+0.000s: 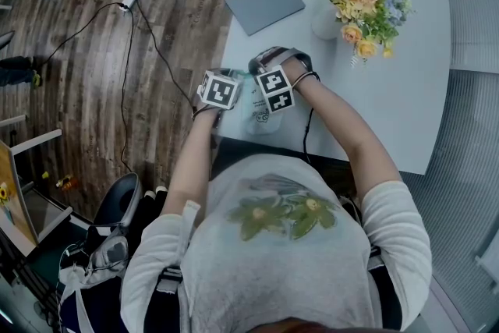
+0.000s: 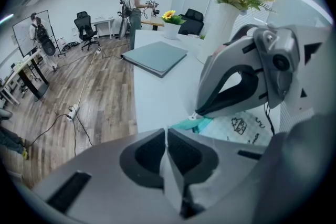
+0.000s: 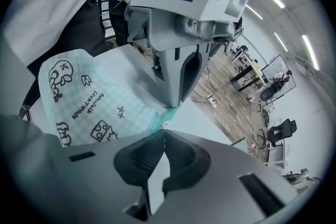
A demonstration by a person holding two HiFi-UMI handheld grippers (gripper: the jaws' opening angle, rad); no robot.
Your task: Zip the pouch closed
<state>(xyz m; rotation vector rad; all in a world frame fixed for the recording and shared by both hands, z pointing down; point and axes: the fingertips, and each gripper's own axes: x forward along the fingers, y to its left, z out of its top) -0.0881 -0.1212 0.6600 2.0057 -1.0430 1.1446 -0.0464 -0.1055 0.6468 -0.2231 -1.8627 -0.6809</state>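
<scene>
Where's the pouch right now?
Head view, centre: the mint checked fabric pouch lies on the white table's near edge, pinched by the left claw and right claw.

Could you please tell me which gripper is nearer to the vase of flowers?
Right. The right gripper grips the pouch on the vase's side; the left gripper grips it farther off, by the table edge.

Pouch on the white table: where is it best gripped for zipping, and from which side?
The teal zipper edge at its corner, approached from above on the person's side: the pouch lies flat, so only that thin edge fits between jaws. The left gripper and right gripper are shut there.
</scene>
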